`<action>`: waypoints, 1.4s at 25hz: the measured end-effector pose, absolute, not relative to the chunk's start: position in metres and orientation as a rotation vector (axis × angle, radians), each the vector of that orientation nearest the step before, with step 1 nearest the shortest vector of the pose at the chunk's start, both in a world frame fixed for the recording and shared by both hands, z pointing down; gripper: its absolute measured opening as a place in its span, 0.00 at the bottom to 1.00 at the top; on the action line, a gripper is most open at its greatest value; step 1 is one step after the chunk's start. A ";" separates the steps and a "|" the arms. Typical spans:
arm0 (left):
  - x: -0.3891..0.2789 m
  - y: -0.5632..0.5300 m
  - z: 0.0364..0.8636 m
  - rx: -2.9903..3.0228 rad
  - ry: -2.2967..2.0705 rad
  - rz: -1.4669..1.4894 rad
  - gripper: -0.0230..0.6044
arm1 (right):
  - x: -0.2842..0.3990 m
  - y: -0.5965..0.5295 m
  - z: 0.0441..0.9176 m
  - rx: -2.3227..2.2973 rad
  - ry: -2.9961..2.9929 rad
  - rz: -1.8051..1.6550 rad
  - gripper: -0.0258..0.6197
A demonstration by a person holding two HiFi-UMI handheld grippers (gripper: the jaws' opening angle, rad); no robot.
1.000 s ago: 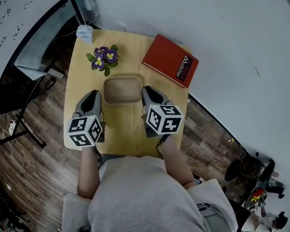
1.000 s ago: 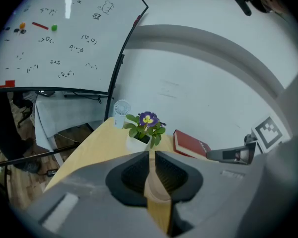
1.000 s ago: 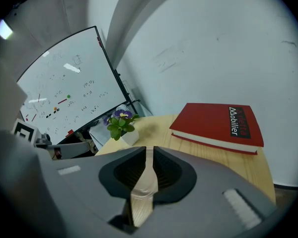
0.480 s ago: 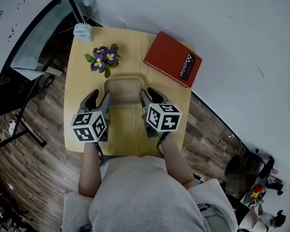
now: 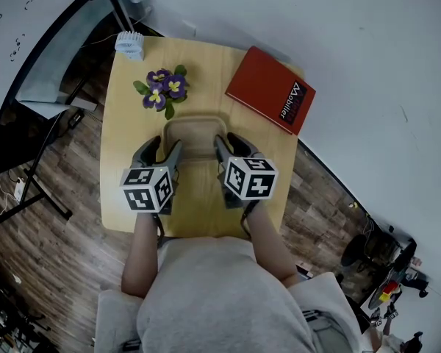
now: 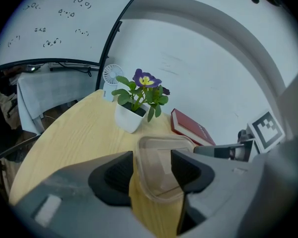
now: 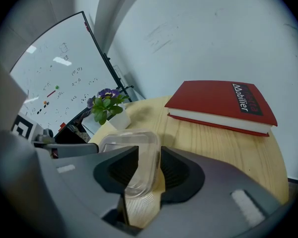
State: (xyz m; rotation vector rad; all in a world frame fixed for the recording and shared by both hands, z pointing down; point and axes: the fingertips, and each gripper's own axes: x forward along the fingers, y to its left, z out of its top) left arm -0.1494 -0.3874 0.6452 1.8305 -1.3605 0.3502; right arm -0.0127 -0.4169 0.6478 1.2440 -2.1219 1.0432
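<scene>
Left gripper (image 5: 160, 147) and right gripper (image 5: 230, 140) straddle the near corners of a clear plastic container (image 5: 193, 129) at mid-tabletop (image 5: 121, 123), both sets of jaws parted around its rim. Potted flowers (image 5: 162, 90) and a red book (image 5: 270, 90) sit beyond.

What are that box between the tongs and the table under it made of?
The box looks like thin clear plastic, glossy: the tabletop shows through its walls. The table looks like pale wood or a wood-look laminate, matt, with fine straight grain; I cannot tell which.
</scene>
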 end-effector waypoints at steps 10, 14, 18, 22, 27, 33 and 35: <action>-0.146 -0.388 0.644 1.856 -1.362 0.382 0.42 | -0.016 -0.418 0.644 1.259 -2.124 1.032 0.26; -0.146 -0.388 0.638 1.872 -1.371 0.376 0.42 | -0.017 -0.416 0.638 1.260 -2.138 1.012 0.26; -0.146 -0.386 0.631 1.895 -1.385 0.370 0.42 | -0.018 -0.414 0.633 1.262 -2.152 0.995 0.26; -0.148 -0.383 0.623 1.918 -1.408 0.369 0.42 | -0.020 -0.412 0.625 1.262 -2.178 0.972 0.26; -0.150 -0.378 0.607 1.947 -1.448 0.353 0.42 | -0.023 -0.407 0.610 1.258 -2.222 0.930 0.26; -0.150 -0.369 0.586 1.985 -1.497 0.342 0.42 | -0.025 -0.401 0.588 1.256 -2.287 0.858 0.26; -0.151 -0.365 0.577 1.994 -1.518 0.327 0.42 | -0.026 -0.398 0.579 1.255 -2.309 0.828 0.26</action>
